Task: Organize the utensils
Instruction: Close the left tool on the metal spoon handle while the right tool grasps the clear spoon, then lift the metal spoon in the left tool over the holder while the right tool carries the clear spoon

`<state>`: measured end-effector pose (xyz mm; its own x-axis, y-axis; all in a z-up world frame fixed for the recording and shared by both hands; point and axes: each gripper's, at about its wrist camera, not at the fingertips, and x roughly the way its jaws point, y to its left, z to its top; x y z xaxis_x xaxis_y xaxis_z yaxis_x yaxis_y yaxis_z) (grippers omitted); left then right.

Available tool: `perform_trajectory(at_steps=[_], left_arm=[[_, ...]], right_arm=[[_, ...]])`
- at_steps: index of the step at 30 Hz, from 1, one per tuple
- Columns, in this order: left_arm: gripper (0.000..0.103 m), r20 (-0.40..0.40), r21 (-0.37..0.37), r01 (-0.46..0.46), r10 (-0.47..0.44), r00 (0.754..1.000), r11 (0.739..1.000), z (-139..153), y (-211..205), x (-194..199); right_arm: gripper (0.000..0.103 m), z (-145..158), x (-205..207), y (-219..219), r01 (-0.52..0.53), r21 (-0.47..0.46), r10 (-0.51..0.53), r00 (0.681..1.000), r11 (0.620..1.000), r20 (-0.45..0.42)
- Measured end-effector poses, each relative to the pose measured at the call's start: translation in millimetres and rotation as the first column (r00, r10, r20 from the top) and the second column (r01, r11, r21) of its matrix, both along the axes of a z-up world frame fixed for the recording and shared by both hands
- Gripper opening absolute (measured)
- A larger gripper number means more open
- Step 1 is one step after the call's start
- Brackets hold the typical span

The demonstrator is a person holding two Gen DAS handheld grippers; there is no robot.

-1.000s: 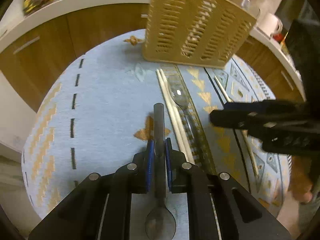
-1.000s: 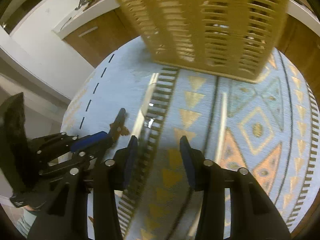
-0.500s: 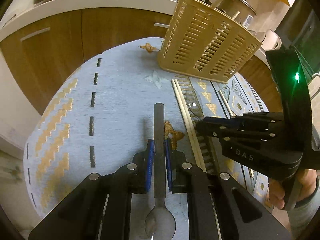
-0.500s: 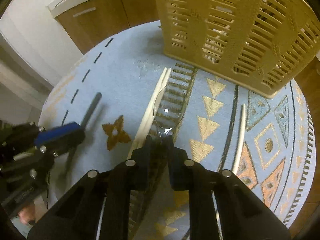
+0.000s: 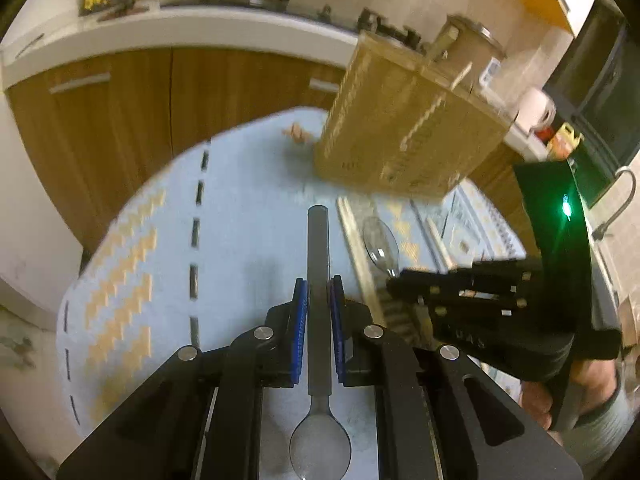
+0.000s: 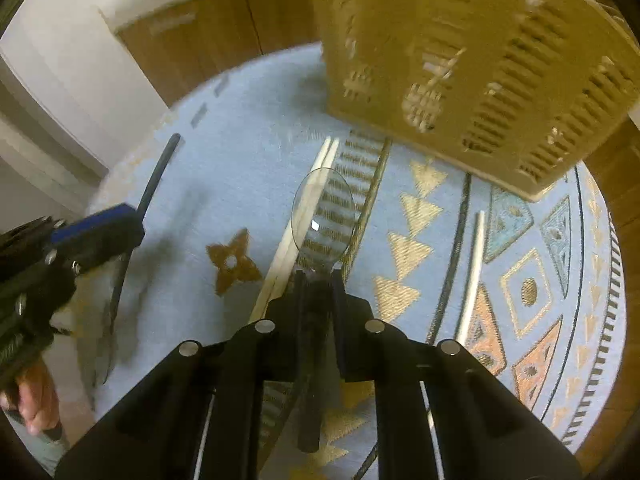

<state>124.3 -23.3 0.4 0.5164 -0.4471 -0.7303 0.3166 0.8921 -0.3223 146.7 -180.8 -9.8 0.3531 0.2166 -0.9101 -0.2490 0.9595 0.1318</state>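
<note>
Spoons sit in both grippers: the grey-handled spoon [image 5: 319,304] is clamped between the left gripper [image 5: 319,292]'s blue-padded jaws, handle forward, bowl back toward the camera. The right gripper [image 6: 319,280]'s jaws pinch the clear spoon [image 6: 323,220] at its neck, bowl forward over the chopsticks [image 6: 292,236] on the patterned worktop [image 6: 248,168]. The slatted basket [image 6: 472,64] stands beyond. Letters "DAS" show on the right gripper's body.

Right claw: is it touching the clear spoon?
Touching. The right wrist view shows the right claw shut on the clear spoon at its neck, bowl sticking out ahead.
</note>
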Motion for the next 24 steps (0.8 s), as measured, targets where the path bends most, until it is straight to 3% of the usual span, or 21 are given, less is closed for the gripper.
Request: perform_trajectory(at_steps=[7, 11, 17, 21, 24], left_arm=[[0.01, 0.187, -0.081, 0.002, 0.013, 0.982, 0.997, 56.1, -14.7, -5.9], [0.01, 0.276, -0.167, -0.002, 0.048, 0.96, 0.986, 96.3, -19.1, -1.0], [0.01, 0.413, -0.284, 0.008, 0.115, 0.903, 0.959, 149.3, -26.6, 10.5], [0.01, 0.501, -0.3, -0.011, 0.167, 0.849, 0.954, 170.1, -35.3, 23.7], [0.01, 0.533, -0.323, -0.013, 0.193, 0.824, 0.946, 175.3, -38.7, 39.3]], right_arm=[[0.01, 60.6, -23.6, -43.4, 0.015, 0.122, -0.039, 0.981, 0.992, 0.189], [0.01, 99.6, -34.6, -64.6, 0.024, 0.174, -0.078, 0.948, 0.984, 0.31], [0.01, 148.7, -21.9, -84.9, 0.07, 0.231, -0.173, 0.869, 0.97, 0.464], [0.01, 171.4, -7.1, -93.6, 0.103, 0.262, -0.232, 0.816, 0.96, 0.53], [0.01, 184.8, 13.7, -93.3, 0.12, 0.285, -0.267, 0.784, 0.951, 0.56]])
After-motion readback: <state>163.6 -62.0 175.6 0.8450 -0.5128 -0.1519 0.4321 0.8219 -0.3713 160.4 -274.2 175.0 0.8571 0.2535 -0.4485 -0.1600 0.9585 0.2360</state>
